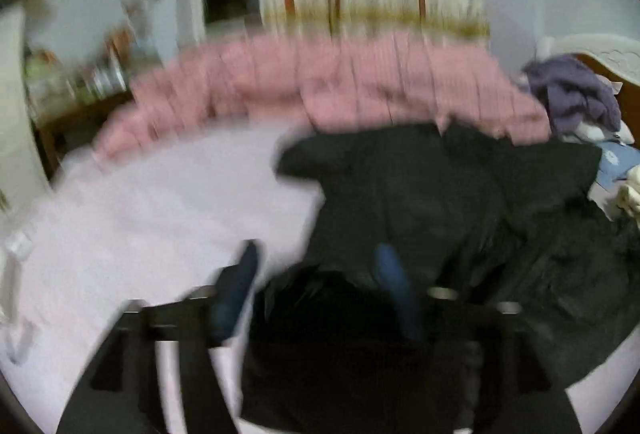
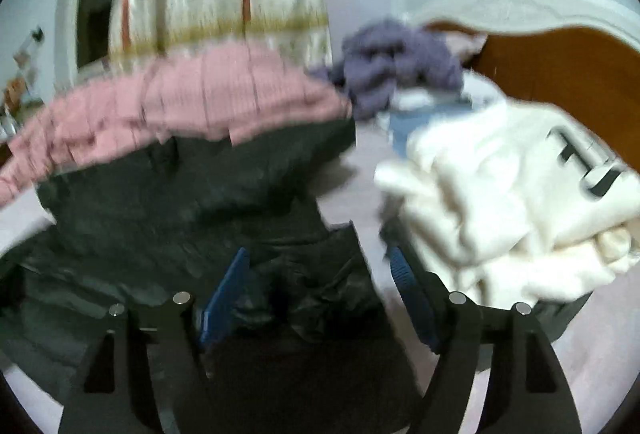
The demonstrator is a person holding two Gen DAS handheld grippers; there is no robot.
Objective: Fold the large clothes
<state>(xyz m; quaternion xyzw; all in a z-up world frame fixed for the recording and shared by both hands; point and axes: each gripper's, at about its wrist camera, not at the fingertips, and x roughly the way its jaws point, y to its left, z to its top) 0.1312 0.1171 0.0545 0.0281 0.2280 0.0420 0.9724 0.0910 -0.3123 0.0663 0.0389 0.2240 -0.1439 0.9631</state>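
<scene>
Jacket (image 1: 420, 201), dark, lies on bed (image 1: 140, 218) just this side of pink quilt (image 1: 320, 89), long axis running across both views. Left gripper (image 1: 320, 286) and right gripper (image 2: 320, 286) hang spread over its near edge, nothing pinched; neither is clearly nearer.

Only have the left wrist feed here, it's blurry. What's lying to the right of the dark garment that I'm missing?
Observer: A cream-white garment with big dark lettering, bunched up on the bed right of the dark jacket. Your view catches only a sliver of it.
Operator: Right gripper holding anything?
Observer: No. The right gripper is open, with its blue pads spread wide above a crumpled part of the jacket.
Operator: Anything behind that white pile?
Observer: A wooden headboard with a white carved top rail, and a purple knit heap sits at its left end.
</scene>
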